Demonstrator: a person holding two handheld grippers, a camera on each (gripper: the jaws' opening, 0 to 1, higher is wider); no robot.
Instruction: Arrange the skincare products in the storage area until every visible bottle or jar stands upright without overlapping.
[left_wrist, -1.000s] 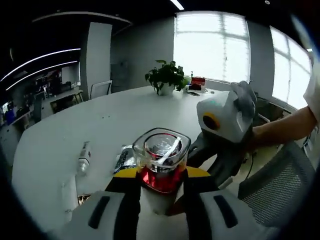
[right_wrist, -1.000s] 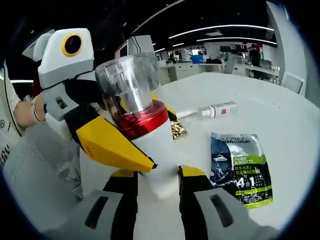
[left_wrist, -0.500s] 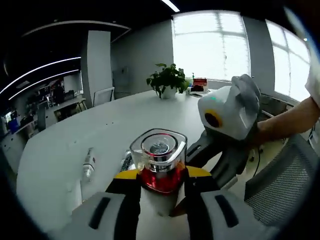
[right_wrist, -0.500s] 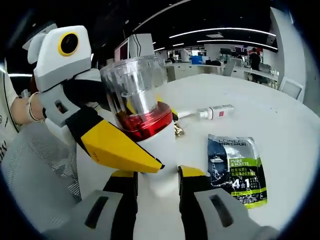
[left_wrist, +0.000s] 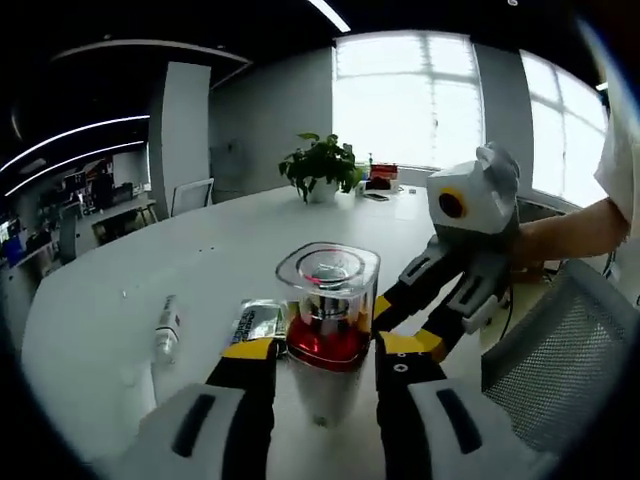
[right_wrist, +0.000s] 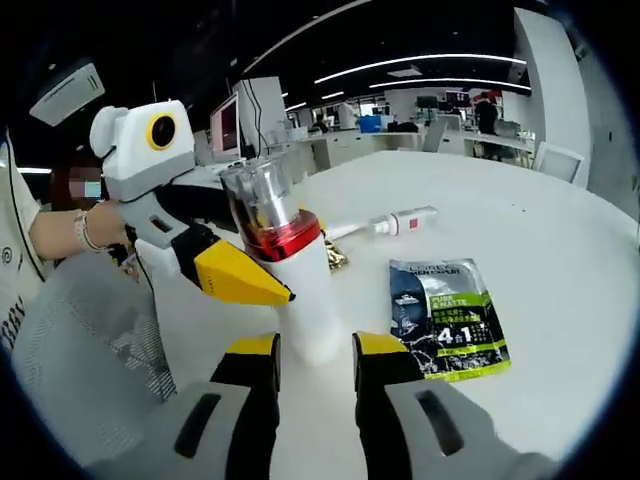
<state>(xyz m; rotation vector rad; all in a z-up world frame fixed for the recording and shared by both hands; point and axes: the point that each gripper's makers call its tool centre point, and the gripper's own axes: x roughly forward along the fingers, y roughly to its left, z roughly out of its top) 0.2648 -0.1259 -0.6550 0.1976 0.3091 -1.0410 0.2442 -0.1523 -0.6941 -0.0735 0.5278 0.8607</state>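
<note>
Standing upright on the white bench (left_wrist: 120, 300), the bottle (left_wrist: 327, 330) has a white body, a red collar and a clear square cap; whatever is inside the white body cannot be seen. In the left gripper view it sits between the left gripper (left_wrist: 325, 362)'s yellow-tipped fingers (left_wrist: 250, 352), which flank it; whether they press on it is unclear. The right gripper (left_wrist: 425, 325) enters that view from 3 o'clock, its fingers apart and just beside the bottle at its 3 o'clock side, a hand behind it.

In the right gripper view the bottle (right_wrist: 290, 280) stands just ahead of the right gripper (right_wrist: 315, 350), whose fingers are spread and not touching it. The left gripper (right_wrist: 235, 272) reaches in from 9 o'clock, one yellow finger across the bottle's near side. A flat dark-and-green sachet (right_wrist: 445, 318) lies at the bottle's 3 o'clock, apart from it. A slim white tube (right_wrist: 392, 221) lies on its side beyond, near 1 o'clock, and a small gold wrapper (right_wrist: 338, 260) lies just behind the bottle. A potted plant (left_wrist: 322, 165) stands at the bench's far edge.
</note>
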